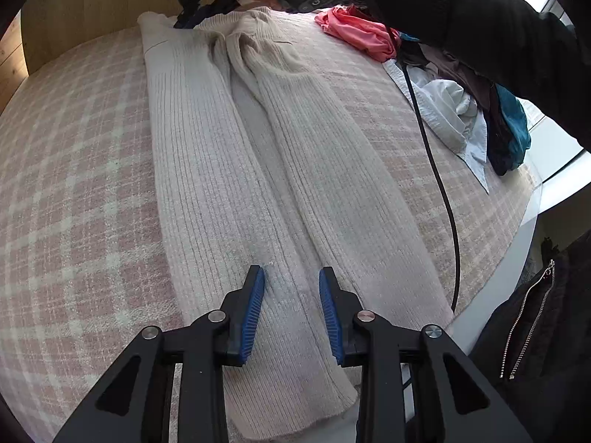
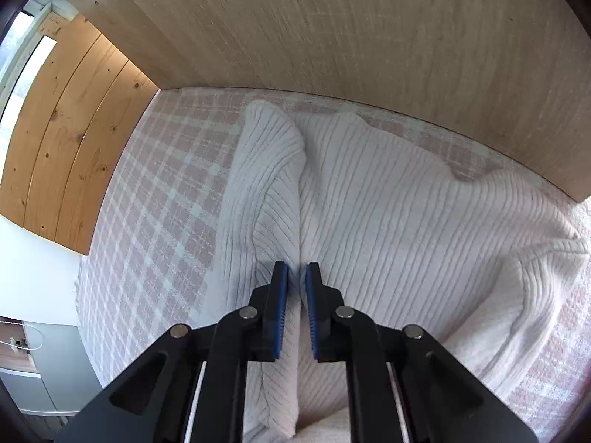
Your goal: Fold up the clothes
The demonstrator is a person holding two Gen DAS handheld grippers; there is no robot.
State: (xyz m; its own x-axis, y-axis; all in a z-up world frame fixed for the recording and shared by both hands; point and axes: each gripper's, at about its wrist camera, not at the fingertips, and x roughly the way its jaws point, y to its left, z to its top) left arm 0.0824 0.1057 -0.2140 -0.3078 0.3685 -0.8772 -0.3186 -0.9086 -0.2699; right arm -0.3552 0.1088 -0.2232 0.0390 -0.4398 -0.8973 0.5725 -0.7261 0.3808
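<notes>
On the bed: a long cream ribbed knit garment (image 1: 229, 170) lies flat on the pink plaid blanket (image 1: 74, 192), both side panels already turned in along its length, so a grey strip shows between them down the middle.
Far end: the collar end sits close to the pale wooden headboard (image 2: 369, 29), rumpled and not quite flat.
Left claw: the left claw (image 1: 291, 312) hovers over the near hem end, its blue pads parted with nothing between them; whether the tips touch the knit I cannot tell.
Right claw: the right claw (image 2: 296, 308) is at the far end, pads nearly together with a ridge of knit between them at the seam where the two panels meet; it looks pinched on the fabric, though a narrow gap shows.
Also there: a pile of unfolded clothes (image 1: 461, 92) lies to the right on the bed, well apart from the knit, and a black cable (image 1: 439, 184) runs beside the knit's right edge.
Step in hand: probably smoothing and setting the lengthwise fold at the collar before the crosswise fold.
Next move calls for: the left claw to close on the hem, both layers together, then one end carried over to meet the other, edges squared, cable kept out from under.
</notes>
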